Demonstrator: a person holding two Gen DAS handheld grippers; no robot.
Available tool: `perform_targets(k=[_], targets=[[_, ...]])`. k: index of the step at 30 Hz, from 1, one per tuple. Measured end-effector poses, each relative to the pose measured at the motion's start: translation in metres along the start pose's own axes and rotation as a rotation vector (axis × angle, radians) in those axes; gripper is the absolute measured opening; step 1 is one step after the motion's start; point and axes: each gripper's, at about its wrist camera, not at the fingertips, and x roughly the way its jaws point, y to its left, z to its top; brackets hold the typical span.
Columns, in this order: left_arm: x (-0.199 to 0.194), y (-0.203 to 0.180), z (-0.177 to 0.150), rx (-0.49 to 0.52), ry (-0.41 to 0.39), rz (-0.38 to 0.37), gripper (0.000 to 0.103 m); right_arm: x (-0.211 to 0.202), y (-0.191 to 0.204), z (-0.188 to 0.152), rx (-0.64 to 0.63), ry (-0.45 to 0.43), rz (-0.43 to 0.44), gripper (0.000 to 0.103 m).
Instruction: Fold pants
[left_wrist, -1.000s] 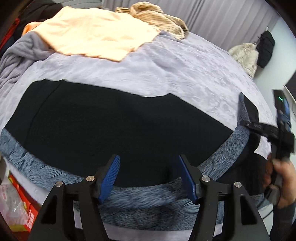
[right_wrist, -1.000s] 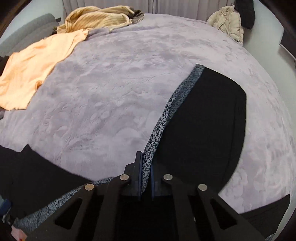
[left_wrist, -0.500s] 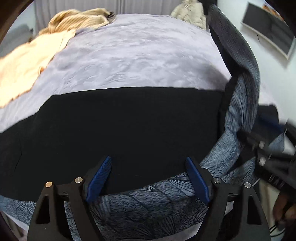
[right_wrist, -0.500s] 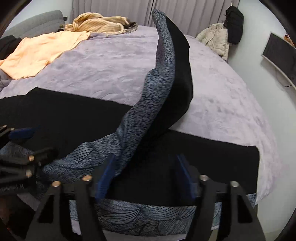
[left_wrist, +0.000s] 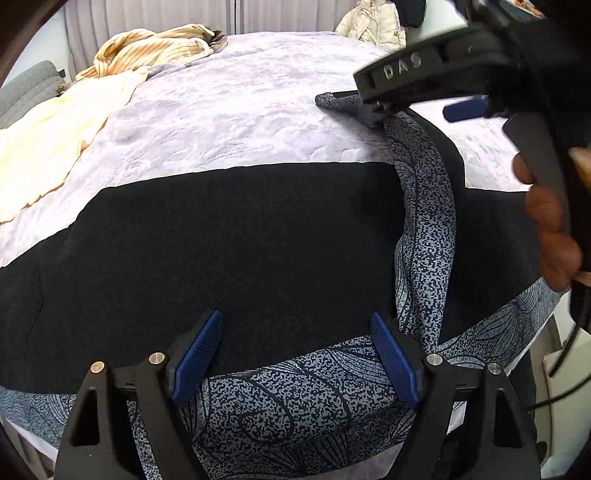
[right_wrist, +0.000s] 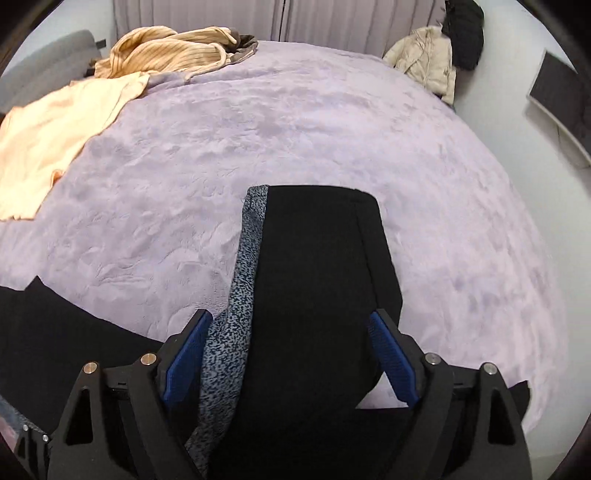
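Note:
Black pants (left_wrist: 229, 251) with a blue-grey patterned band (left_wrist: 295, 398) lie across the near edge of the purple bed. My left gripper (left_wrist: 295, 360) hovers open over the band, its pads clear of the cloth. One leg (right_wrist: 314, 258) is folded away from the edge and lies flat, its patterned stripe (left_wrist: 424, 221) showing. My right gripper (right_wrist: 290, 362) straddles this leg and its jaws are opening; the cloth lies between the pads but they do not press it. In the left wrist view one black finger (left_wrist: 402, 70) of the right gripper shows above the leg's end, with a hand (left_wrist: 550, 221) holding it.
An orange garment (right_wrist: 62, 140) and a striped beige one (right_wrist: 173, 51) lie at the bed's far left. A cream jacket (right_wrist: 428, 62) hangs at the far right, and a dark screen (right_wrist: 561, 99) is on the right wall. The purple cover (right_wrist: 295, 129) stretches between them.
The right gripper went from shut on the patterned edge to open. The leg rose in the air, then came down flat on the bed. The left gripper shifted right and widened.

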Motion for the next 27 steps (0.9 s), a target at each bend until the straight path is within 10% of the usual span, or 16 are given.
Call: perform_targets(k=[9, 19, 21, 23, 27], targets=[[0.002, 0.008, 0.0, -0.001, 0.0, -0.024, 0.082, -0.063, -0.035, 0.001, 0.105, -0.164, 0.021, 0.103], [0.006, 0.014, 0.006, -0.011, 0.013, -0.035, 0.082, 0.097, 0.043, 0.058, -0.182, 0.173, -0.187, 0.102], [0.007, 0.015, 0.007, -0.007, 0.012, -0.043, 0.082, 0.102, 0.02, 0.049, -0.089, 0.183, -0.057, 0.083], [0.007, 0.018, 0.007, -0.008, 0.012, -0.052, 0.082, 0.087, -0.005, 0.039, -0.039, 0.154, -0.012, 0.021], [0.004, 0.024, 0.013, -0.015, 0.037, -0.081, 0.082, 0.013, -0.068, 0.006, 0.107, -0.03, 0.044, 0.014]])
